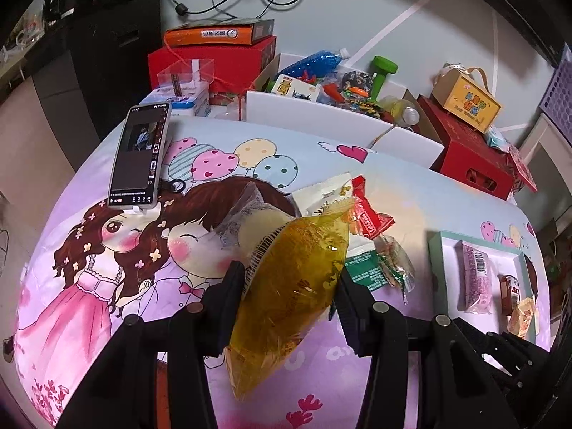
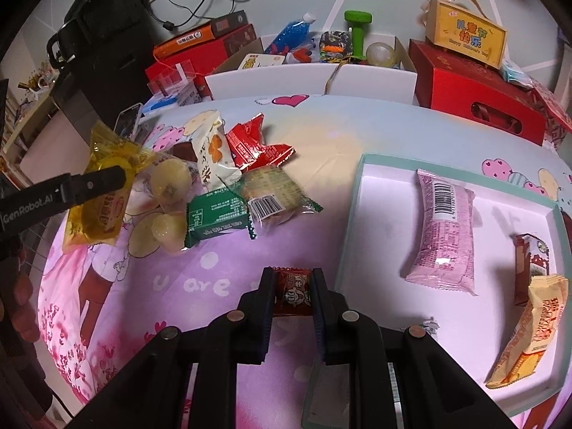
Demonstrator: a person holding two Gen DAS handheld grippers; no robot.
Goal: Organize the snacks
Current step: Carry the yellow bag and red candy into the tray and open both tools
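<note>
My left gripper (image 1: 289, 279) is shut on a yellow translucent snack packet (image 1: 296, 286), lifted above the cartoon-print cloth. In the right wrist view that same yellow packet (image 2: 96, 193) hangs at the left, pinched by the left gripper's fingers (image 2: 93, 182). My right gripper (image 2: 293, 279) is shut on a small dark red candy packet (image 2: 293, 296), just left of the teal-rimmed tray (image 2: 352, 214). The tray holds a pink packet (image 2: 441, 228), a brown bar (image 2: 532, 261) and an orange-cream packet (image 2: 532, 329). A loose pile with a green packet (image 2: 214, 220), a red packet (image 2: 254, 144) and others lies mid-table.
A phone (image 1: 139, 153) stands propped at the table's left. Behind the table sit a white box of toys (image 2: 307, 78), red boxes (image 2: 479, 89), a yellow gift box (image 2: 464, 37) and an orange box (image 1: 214, 34). A hand (image 2: 21, 286) shows at the far left.
</note>
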